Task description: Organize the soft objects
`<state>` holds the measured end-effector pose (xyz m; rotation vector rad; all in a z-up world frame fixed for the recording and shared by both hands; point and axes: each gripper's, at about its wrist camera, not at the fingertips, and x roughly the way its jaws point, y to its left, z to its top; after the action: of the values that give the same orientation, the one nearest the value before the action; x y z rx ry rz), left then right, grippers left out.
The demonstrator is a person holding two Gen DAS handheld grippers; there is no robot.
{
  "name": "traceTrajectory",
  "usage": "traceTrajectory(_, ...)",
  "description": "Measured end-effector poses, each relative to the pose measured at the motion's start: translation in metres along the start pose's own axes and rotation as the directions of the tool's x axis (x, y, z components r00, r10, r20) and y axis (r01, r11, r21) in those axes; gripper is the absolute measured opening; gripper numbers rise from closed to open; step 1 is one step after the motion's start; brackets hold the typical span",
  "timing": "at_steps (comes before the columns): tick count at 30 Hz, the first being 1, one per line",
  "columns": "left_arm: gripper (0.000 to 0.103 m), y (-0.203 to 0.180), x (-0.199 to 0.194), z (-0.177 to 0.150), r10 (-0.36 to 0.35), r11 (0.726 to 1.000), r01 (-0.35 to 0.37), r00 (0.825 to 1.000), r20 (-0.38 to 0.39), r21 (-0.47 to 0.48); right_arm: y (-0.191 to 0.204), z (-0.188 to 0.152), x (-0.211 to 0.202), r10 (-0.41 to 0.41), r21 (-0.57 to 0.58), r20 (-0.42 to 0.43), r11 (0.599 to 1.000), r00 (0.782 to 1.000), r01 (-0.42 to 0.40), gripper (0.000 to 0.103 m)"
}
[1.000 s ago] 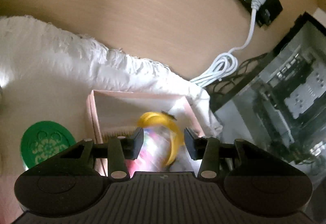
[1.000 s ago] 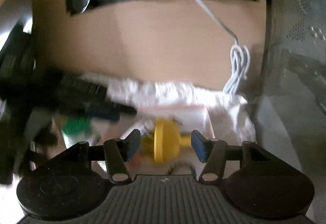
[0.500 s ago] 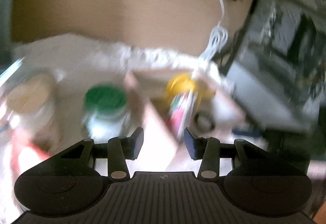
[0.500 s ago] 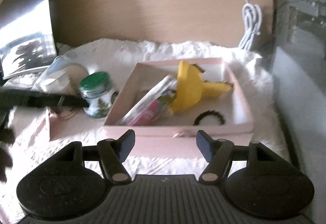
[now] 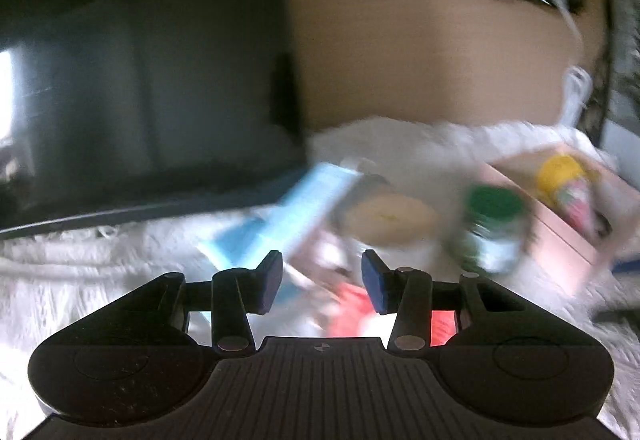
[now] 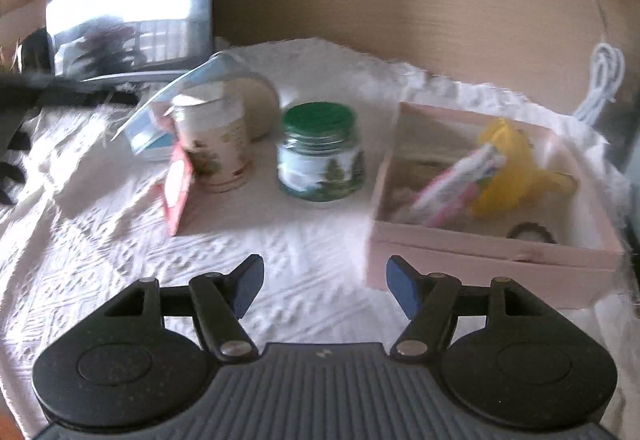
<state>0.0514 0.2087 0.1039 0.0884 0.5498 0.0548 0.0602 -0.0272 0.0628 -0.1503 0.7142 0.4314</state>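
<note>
Two grippers hang over a big white cloth (image 6: 120, 240) with nothing between their jaws. On the cloth sits a pink box (image 6: 492, 260) that already holds a yellow soft thing (image 6: 508, 163) and a pink striped pack (image 6: 456, 183). Beside the box stand a green-lid jar (image 6: 320, 151) and a paper cup (image 6: 212, 143), with a red pouch (image 6: 178, 191) and a blue pack (image 6: 160, 131) near the cup. It looks like the next soft thing must be picked, maybe the red pouch. The right gripper (image 6: 322, 286) tips down, jaws wide apart. The left gripper (image 5: 322, 284) tips down too, jaws partly apart, just above the blurry pouch.
</note>
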Motion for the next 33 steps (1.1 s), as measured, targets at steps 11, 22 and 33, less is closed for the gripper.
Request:
traceTrajectory(11,0.048,0.051,0.097,0.011,-0.149,0.978,0.183,0.949,-0.278,0.100,0.036,-0.001,0.005,0.007,-0.075,-0.058,0.997,0.998,-0.011,0.069)
traceTrajectory(22,0.016,0.015,0.065,-0.021,-0.199,0.978,0.210,0.938,-0.283,0.008,0.041,0.000,0.016,0.038,-0.047,-0.059,0.998,0.998,-0.040,0.069)
traceTrajectory(33,0.015,-0.020,0.000,-0.070,-0.434,0.890,0.352,0.850,-0.299,-0.289,0.046,0.001,0.027,0.074,-0.023,-0.053,0.997,0.996,-0.075,0.069)
